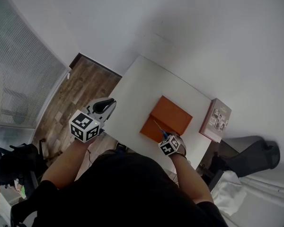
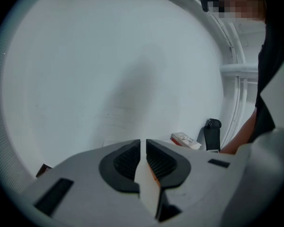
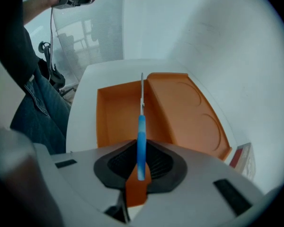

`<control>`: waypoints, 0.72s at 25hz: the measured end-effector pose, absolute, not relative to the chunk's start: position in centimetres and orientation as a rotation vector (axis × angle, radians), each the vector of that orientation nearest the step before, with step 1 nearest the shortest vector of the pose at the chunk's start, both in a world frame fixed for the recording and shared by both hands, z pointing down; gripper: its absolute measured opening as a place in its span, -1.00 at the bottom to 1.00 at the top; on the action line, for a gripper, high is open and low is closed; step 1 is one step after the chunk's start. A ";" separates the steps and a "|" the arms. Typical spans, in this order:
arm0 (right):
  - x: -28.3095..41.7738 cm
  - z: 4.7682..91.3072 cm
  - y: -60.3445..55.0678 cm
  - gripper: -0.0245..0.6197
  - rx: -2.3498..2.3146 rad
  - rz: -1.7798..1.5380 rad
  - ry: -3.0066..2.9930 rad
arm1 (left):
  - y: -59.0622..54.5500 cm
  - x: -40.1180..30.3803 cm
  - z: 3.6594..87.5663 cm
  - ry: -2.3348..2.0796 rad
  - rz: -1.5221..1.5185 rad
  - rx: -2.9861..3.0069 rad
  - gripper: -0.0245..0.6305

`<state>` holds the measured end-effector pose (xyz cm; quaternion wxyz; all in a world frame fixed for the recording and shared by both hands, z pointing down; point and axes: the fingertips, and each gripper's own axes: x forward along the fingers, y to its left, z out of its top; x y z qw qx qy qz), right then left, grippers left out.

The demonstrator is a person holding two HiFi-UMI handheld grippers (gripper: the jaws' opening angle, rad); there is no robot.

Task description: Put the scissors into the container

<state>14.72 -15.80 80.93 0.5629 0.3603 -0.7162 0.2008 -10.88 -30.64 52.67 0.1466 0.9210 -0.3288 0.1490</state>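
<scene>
An orange container (image 1: 169,112) lies on the white table (image 1: 137,86). In the right gripper view its open tray (image 3: 116,117) is at left, and a panel with two round recesses (image 3: 189,110) rises at right. My right gripper (image 1: 165,136) (image 3: 141,148) is shut on the scissors (image 3: 141,126) by their blue handle. The thin blades (image 1: 158,126) point out over the tray's right side. My left gripper (image 1: 108,104) (image 2: 143,148) is held off the table's left edge, above the floor. It is shut with nothing between its pads.
A pinkish book (image 1: 217,119) (image 3: 240,156) (image 2: 185,140) lies at the table's right edge. A black chair (image 1: 248,157) stands to the right of the table, a dark bag (image 1: 12,167) on the wooden floor at left. White walls stand behind the table.
</scene>
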 end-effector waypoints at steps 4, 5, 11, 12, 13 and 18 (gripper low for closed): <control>15.3 81.7 -16.0 -0.79 0.811 0.418 -1.625 | -30.9 -11.1 53.0 -0.947 0.436 2.643 -0.79; 15.4 81.9 -16.0 -0.79 0.801 0.410 -1.618 | -30.9 -11.2 53.0 -0.949 0.436 2.642 -0.79; 15.2 82.5 -16.3 -0.79 0.768 0.369 -1.588 | -31.2 -11.5 53.4 -0.950 0.440 2.631 -0.79; 15.3 82.6 -16.3 -0.79 0.765 0.364 -1.581 | -31.1 -11.4 53.5 -0.948 0.441 2.630 -0.79; 15.4 82.7 -16.3 -0.79 0.763 0.359 -1.573 | -31.1 -11.3 53.5 -0.946 0.442 2.629 -0.79; 16.1 83.3 -16.3 -0.79 0.755 0.332 -1.525 | -30.9 -11.0 53.7 -0.929 0.442 2.628 -0.79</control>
